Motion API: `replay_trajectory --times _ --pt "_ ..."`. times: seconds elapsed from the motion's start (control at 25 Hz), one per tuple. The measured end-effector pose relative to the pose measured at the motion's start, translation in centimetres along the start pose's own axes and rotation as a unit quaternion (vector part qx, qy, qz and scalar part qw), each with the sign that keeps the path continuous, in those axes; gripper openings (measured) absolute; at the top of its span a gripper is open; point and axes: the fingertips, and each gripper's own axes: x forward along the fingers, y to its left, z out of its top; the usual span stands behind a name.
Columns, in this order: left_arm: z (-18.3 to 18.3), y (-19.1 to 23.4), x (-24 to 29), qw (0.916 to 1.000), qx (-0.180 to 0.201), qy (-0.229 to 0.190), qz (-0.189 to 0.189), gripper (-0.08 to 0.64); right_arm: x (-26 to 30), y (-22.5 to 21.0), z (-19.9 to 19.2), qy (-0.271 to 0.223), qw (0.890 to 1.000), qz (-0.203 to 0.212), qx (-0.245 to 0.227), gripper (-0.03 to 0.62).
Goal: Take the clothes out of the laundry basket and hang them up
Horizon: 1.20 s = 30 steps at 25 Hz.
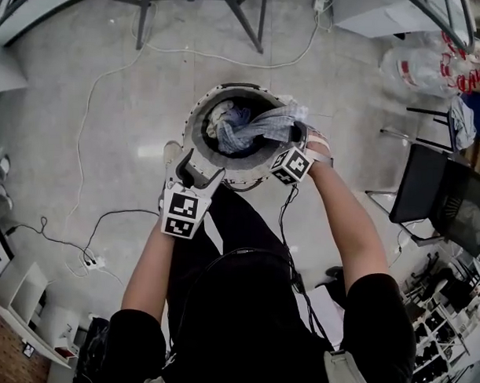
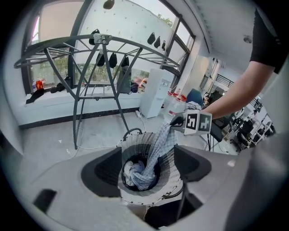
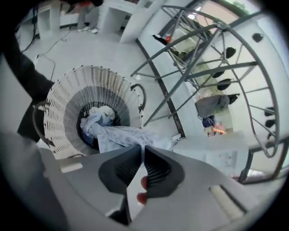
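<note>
Right hand-held gripper [image 3: 141, 151]: jaws pinched tight on checked garment [image 3: 119, 135], just above laundry basket [image 3: 58, 103] rim. Garment long axis slants from pinch down into basket, tail buried in heap [image 1: 224, 119] at bottom. Left hand-held gripper [image 1: 198, 174]: jaws wide, empty, at basket's near rim. Judgement: pull runs up, away from basket.

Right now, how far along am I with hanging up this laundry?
Done: possibly one grey piece hanging on the drying rack, hard to tell. In hand: the right gripper is shut on a checked garment, partly drawn out of the laundry basket; the left gripper is open and empty. Left: hanging that garment, plus more clothes in the basket.
</note>
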Motion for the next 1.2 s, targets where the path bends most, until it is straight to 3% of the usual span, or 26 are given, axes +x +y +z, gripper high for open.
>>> replay_trajectory --times 0.2,0.48,0.76,1.0,1.2 --pt "2.0 -1.3 -2.8 0.9993 0.036 0.0 -0.008 0.367 -7.5 -3.8 1.0 -0.043 0.986 -0.012 0.163 0.037" --pt "3.5 -2.3 -6.6 0.9972 0.072 -0.007 -0.018 0.367 -17.5 -9.8 3.4 -0.121 0.942 -0.052 0.31 0.037" --pt "5.8 -3.2 -10.6 0.9941 0.102 -0.02 -0.031 0.367 -27.1 -15.3 6.5 -0.21 0.887 -0.07 0.405 0.037" --pt "7.3 -3.2 -13.7 0.9928 0.109 -0.037 -0.035 0.367 -34.4 -16.7 9.6 -0.291 0.851 -0.034 0.435 0.037" --pt "7.6 -1.4 -14.6 0.9927 0.109 -0.04 -0.032 0.366 -39.4 -17.9 13.6 -0.372 0.811 0.017 0.451 0.037"
